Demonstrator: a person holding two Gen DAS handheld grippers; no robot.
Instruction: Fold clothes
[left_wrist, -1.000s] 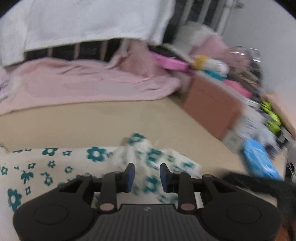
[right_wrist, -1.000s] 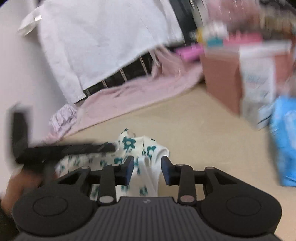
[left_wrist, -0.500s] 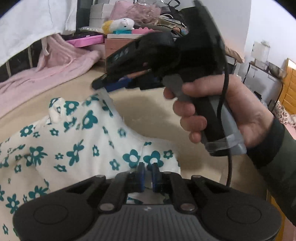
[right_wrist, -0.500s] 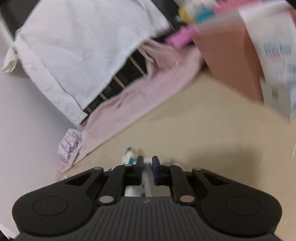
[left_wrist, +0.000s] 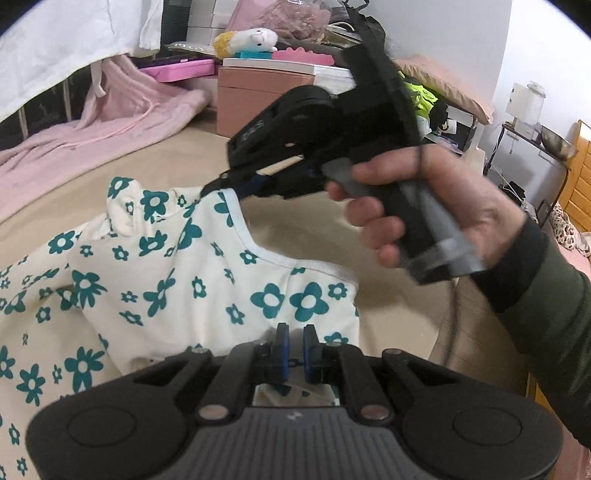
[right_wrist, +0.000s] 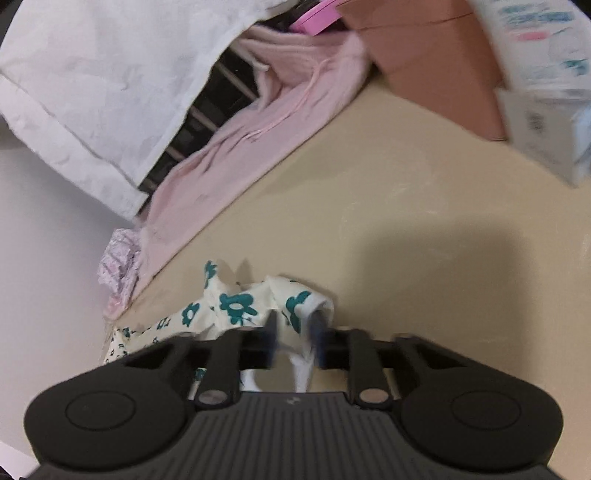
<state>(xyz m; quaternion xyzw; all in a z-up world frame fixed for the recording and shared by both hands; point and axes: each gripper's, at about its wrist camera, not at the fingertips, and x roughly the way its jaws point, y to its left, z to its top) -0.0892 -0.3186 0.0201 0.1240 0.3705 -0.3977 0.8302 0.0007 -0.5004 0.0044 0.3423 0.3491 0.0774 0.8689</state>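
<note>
Moved: both grippers have come in on the floral garment since a second ago, when each stood spread above it.
Left gripper: blue pads pressed almost together, pinching the near hem of the floral garment.
Floral garment: cream with teal flowers, lying rumpled on the beige surface; one white-trimmed edge is lifted toward the other tool.
Right gripper: seen from the left wrist, its tip grips that lifted trimmed edge; in its own blurred view the jaws are closing with a fold of cloth between them.
Right hand: wrapped round the black handle, dark sleeve at the wrist.
Pink garment: heaped farther back on the surface.
Pink box: beyond it, with a plush toy on top.
White sheet: hanging at the far edge.
</note>
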